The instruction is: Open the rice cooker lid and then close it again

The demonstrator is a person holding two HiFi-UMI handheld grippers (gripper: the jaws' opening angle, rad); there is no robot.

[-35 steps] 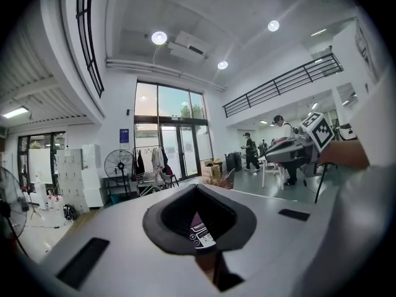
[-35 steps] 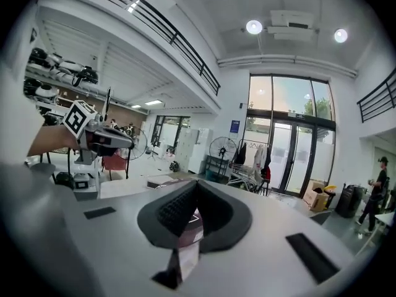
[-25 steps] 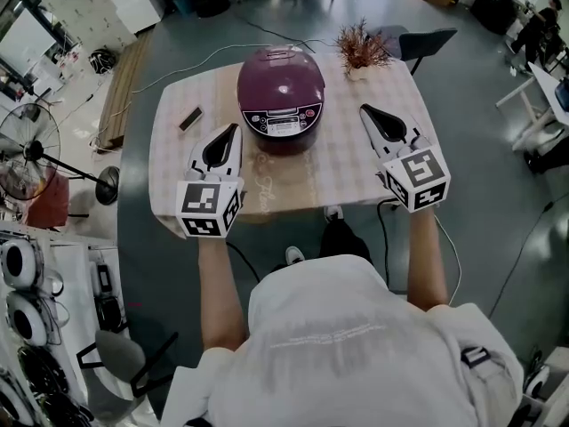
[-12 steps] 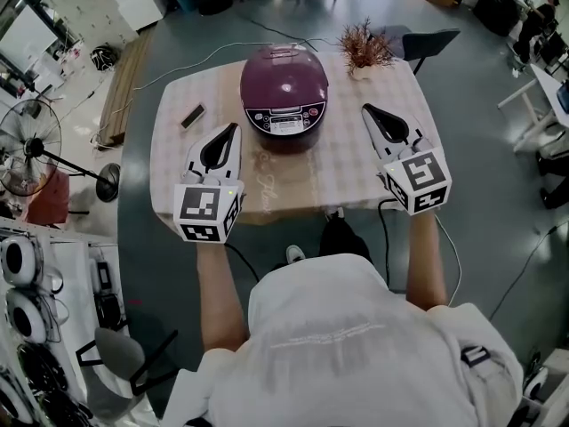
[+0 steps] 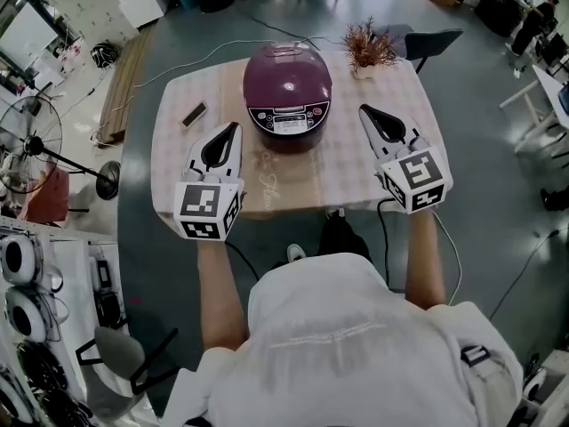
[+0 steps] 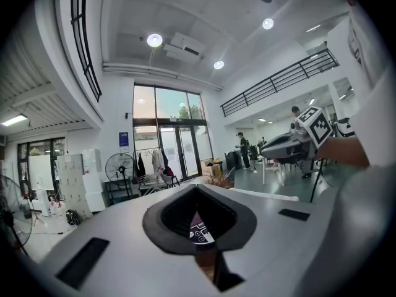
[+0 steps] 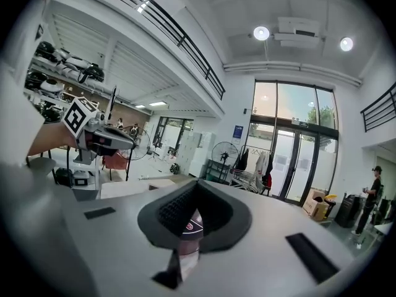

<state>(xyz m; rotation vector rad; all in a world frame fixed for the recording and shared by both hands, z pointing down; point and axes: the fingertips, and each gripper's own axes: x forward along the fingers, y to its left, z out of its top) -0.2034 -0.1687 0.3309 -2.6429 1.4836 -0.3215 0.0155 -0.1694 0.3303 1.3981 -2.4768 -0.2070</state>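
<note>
A maroon rice cooker point(image 5: 287, 94) stands on the table point(image 5: 356, 167), lid down, with its silver control panel facing me. My left gripper point(image 5: 234, 127) hovers to the cooker's left, jaws shut and empty, tips level with the cooker's front. To the cooker's right my right gripper point(image 5: 364, 110) is shut too, with nothing in it. Neither touches the cooker. In the left gripper view only a sliver of the cooker's panel point(image 6: 200, 234) shows past the shut jaws; the right gripper view shows a strip of the maroon cooker point(image 7: 193, 226).
A small potted reddish plant point(image 5: 364, 50) stands at the table's far right corner. A dark flat object point(image 5: 193, 114) lies at the far left of the table. A standing fan point(image 5: 25, 145) is on the floor at left, a chair point(image 5: 427, 41) behind the table.
The view has shifted slightly, so the cooker sits a little further right in the picture. Both grippers remain shut and have barely moved.
</note>
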